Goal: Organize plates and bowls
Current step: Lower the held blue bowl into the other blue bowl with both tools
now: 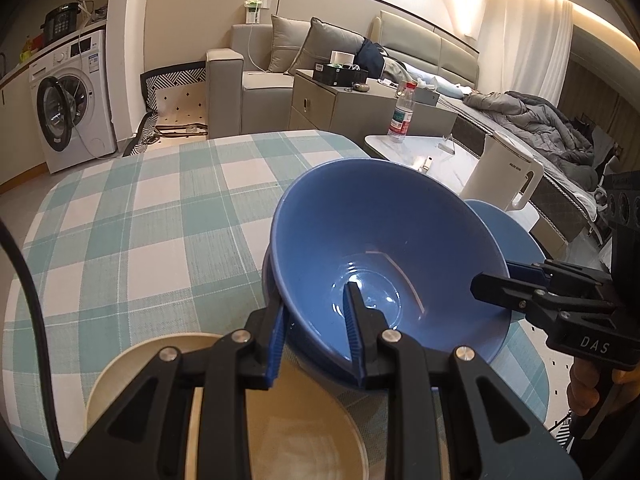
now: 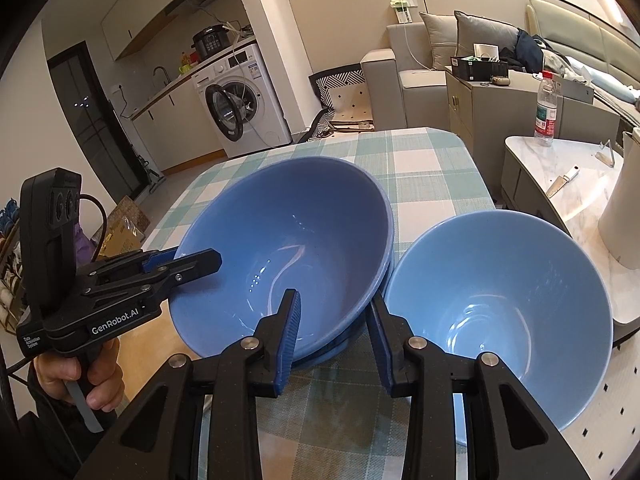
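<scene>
Checked tablecloth (image 1: 132, 216) bears stacked blue bowls (image 2: 288, 240), mouths tilted toward both grippers' fingers (image 1: 352, 320), pinching opposite rims.

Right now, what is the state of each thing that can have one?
dark blue bowls: stacked, tilted, empty.
left gripper: jaws shut on the stack's rim.
right gripper: jaws shut on the opposite rim.
light blue bowl: upright, empty.
cream plate: flat, empty.
washing machine: door open.

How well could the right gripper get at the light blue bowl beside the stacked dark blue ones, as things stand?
Probably not right away: the right gripper is shut on the dark blue bowl's rim. The light blue bowl sits just beside it, open and uncovered, so after letting go the way looks free.
</scene>
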`<control>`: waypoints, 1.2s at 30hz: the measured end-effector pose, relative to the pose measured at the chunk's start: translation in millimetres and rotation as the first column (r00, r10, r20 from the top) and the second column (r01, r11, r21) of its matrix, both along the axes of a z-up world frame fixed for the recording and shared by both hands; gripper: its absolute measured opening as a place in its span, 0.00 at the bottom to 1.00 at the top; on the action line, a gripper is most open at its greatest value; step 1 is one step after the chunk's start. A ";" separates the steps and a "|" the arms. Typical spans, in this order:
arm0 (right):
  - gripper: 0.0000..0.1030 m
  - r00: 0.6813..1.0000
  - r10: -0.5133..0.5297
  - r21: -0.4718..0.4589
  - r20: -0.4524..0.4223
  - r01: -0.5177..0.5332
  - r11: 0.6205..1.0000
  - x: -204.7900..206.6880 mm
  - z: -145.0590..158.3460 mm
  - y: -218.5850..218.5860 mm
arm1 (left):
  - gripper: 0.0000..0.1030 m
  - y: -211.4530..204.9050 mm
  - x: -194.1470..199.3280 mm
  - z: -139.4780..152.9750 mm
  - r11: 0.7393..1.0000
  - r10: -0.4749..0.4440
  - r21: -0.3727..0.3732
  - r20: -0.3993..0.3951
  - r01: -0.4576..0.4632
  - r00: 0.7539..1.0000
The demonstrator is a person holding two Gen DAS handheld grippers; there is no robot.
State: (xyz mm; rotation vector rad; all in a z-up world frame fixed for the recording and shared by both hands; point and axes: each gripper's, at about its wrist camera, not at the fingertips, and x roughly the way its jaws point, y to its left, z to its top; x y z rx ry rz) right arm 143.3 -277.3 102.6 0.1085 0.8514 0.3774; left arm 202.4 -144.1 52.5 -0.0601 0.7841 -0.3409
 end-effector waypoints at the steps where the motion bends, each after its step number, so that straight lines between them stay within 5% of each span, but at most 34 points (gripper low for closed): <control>1: 0.34 1.000 0.001 -0.003 0.001 -0.001 1.000 -0.3 0.1 0.1 | 0.24 -0.1 0.1 -0.1 1.000 0.001 0.001 0.000 -0.001 1.000; 36: 0.42 0.999 -0.012 -0.133 0.049 0.018 0.991 -4.4 -11.0 28.8 | 0.30 -1.8 -2.2 -10.8 0.996 0.008 0.087 0.017 -0.009 1.000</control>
